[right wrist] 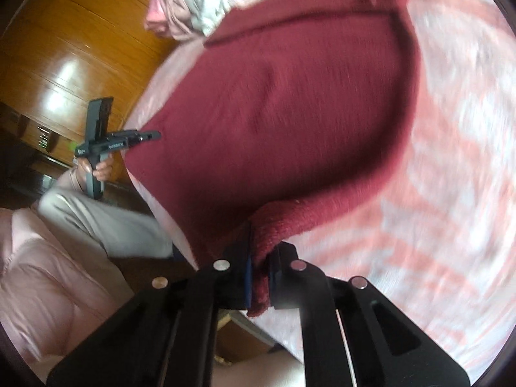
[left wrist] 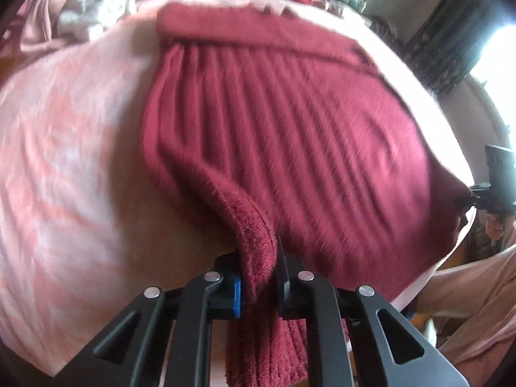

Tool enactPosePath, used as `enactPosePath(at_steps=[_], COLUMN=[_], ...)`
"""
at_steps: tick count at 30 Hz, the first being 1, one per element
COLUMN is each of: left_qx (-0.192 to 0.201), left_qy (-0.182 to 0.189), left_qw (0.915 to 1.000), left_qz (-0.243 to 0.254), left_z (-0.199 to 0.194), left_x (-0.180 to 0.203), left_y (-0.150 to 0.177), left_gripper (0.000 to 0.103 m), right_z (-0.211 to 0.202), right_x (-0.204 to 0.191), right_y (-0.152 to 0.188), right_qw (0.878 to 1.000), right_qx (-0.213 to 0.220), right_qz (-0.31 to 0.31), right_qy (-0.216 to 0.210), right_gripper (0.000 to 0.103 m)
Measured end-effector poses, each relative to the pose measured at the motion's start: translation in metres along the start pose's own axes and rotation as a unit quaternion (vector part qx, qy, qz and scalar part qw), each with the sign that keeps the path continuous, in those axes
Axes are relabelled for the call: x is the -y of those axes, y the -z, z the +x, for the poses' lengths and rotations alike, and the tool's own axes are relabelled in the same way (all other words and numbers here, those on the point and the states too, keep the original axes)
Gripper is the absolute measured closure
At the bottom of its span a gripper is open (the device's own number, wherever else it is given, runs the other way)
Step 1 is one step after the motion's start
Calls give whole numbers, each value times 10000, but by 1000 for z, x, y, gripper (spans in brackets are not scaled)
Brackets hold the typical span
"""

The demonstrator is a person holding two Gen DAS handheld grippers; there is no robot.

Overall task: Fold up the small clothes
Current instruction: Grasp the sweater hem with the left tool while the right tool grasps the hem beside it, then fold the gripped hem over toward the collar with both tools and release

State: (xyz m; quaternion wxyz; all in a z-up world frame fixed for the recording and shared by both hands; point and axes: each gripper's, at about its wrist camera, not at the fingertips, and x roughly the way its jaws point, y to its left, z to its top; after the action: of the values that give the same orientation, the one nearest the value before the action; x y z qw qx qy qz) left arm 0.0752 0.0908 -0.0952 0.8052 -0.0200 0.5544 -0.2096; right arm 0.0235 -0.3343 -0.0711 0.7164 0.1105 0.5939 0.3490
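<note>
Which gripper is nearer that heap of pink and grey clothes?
Left, judging roughly. The left gripper and right gripper both clamp the dark red knitted garment, across from the heap.

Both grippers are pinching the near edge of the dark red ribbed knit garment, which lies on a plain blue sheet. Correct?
Not quite: the sheet is pink-and-white patterned bedding, not blue, as both wrist views show. The left gripper and right gripper do pinch the dark red ribbed knit garment.

Pink-and-white patterned cover (left wrist: 64, 148) spans the work surface. Heap of pink and grey fabric (right wrist: 190, 3) lies at its far edge (individual items indistinct). Glossy wooden panelling (right wrist: 71, 51) beyond; bright window (left wrist: 503, 54) to one side.
</note>
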Motion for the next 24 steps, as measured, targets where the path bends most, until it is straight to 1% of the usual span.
enactPosePath(at_steps=[3,4,5,8,10,14,16,18,20,21,22,23,24], left_qx=[321,444,552,704,760,778,730,675,605,481,360,302,234], left_qy=[9,-32,16,58,-8,-60,12,48,28,109,179,281,507], left_qw=[9994,9989,9981,9959,9947,9918,9891,9863,9854,9844,9818,9782,9702], left_qz=[-112,-176,-287,-567,-686,-1016,-1277,-1503,-1591,-1688,-1854,-2037,-2356], left_z=[-10,-13,-15,-13,-6,14,24,34,43,49,54,56,58], left_x=[0,-3,-8,-20,-25,-43,-57,-68,-75,-80,-87,-93,-103], left_y=[-22,-30,-40,-60,-75,-101,-114,-126,-135,-142,-147,-149,-151], left_gripper=[88,88,88,88,88,88,88,88,88,86,84,84,83], right_z=[-15,-19,-21,-23,-21,-17,-14,-10,-4,1,5,6,7], right_x=[7,10,13,32,44,76,91,107,123,134,142,148,155], right_y=[-18,-25,-33,-59,-72,-104,-116,-126,-135,-139,-143,-145,-147], right_qw=[9996,9993,9991,9976,9964,9927,9900,9861,9819,9781,9744,9715,9674], right_qx=[274,351,415,589,643,732,764,785,731,672,658,666,686], right_qz=[-11,11,56,354,536,945,1173,1447,1726,1961,2146,2271,2430], right_qy=[73,95,104,95,103,189,192,227,257,197,154,160,188], right_gripper=[97,97,97,97,97,97,97,97,97,97,97,94,92])
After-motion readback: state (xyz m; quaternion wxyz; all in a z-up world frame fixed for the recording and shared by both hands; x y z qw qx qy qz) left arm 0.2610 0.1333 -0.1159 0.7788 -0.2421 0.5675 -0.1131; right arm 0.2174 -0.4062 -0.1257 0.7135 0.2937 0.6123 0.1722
